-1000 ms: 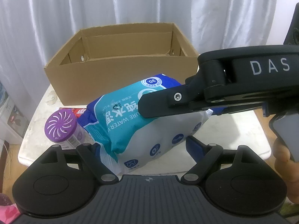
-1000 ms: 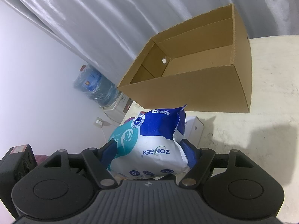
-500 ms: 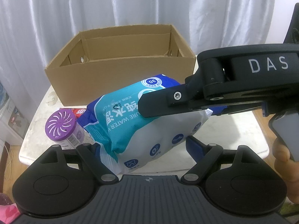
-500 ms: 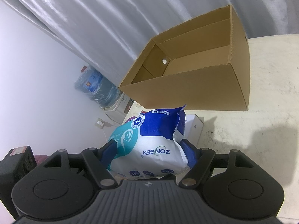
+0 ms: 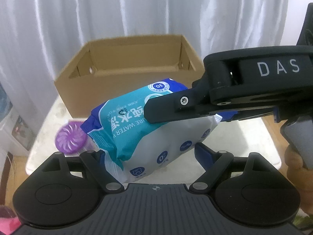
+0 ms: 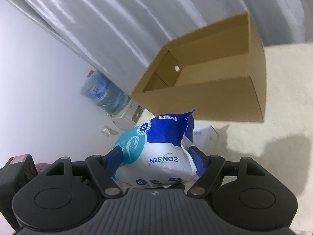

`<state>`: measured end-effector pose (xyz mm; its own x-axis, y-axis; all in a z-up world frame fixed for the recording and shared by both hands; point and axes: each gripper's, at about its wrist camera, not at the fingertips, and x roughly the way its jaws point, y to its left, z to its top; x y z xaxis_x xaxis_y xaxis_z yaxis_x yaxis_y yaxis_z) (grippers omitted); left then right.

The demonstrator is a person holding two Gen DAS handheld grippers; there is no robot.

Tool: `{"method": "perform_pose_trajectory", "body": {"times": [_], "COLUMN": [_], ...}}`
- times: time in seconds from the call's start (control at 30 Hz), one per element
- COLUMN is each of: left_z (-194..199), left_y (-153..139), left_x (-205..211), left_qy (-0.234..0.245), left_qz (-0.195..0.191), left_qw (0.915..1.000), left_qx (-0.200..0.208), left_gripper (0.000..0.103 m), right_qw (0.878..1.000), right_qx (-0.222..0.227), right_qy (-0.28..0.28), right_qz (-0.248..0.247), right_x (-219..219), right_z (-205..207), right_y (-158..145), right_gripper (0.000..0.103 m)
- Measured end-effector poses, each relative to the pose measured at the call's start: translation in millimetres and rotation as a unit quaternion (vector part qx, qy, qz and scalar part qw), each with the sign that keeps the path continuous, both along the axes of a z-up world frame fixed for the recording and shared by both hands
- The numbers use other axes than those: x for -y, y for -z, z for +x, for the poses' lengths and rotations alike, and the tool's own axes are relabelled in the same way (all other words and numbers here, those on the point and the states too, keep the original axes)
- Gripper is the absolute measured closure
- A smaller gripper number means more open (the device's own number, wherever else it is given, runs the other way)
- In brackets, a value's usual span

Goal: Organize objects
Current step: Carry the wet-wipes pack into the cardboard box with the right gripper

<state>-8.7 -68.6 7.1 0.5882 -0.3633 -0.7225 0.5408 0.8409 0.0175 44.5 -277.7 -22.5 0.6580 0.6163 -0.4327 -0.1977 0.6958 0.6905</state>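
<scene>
The left claw (image 5: 150,154) has its blue-padded jaws clamped on the lower end of a soft blue, teal and white plastic pack of wet wipes (image 5: 148,129), which is wide enough to keep them well apart. The right claw (image 6: 154,158) grips the same pack (image 6: 156,148) near its other end, its black finger lying across the pack's face in the left wrist view. The pack hangs between both claws, clear of the pale tabletop (image 5: 244,135). Ahead of the claws stands an open brown cardboard box (image 5: 93,96). A purple round-lidded container (image 5: 69,138) stands just left of the left claw, below the pack.
</scene>
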Motion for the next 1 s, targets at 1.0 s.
{"method": "perform_pose_trajectory", "body": {"times": [1.0], "left_z": [262.6], "left_y": [-41.9], "left_x": [47.6], "left_qy": [0.048], "left_qz": [0.054], "left_qw": [0.997], "left_qx": [-0.027], "left_gripper": [0.018], "right_qw": [0.999], "right_qx": [-0.035], "right_qy": [0.004], "right_qz": [-0.009], "right_x": [9.8], "right_z": [229.9], "right_y": [-65.6], "right_gripper": [0.025]}}
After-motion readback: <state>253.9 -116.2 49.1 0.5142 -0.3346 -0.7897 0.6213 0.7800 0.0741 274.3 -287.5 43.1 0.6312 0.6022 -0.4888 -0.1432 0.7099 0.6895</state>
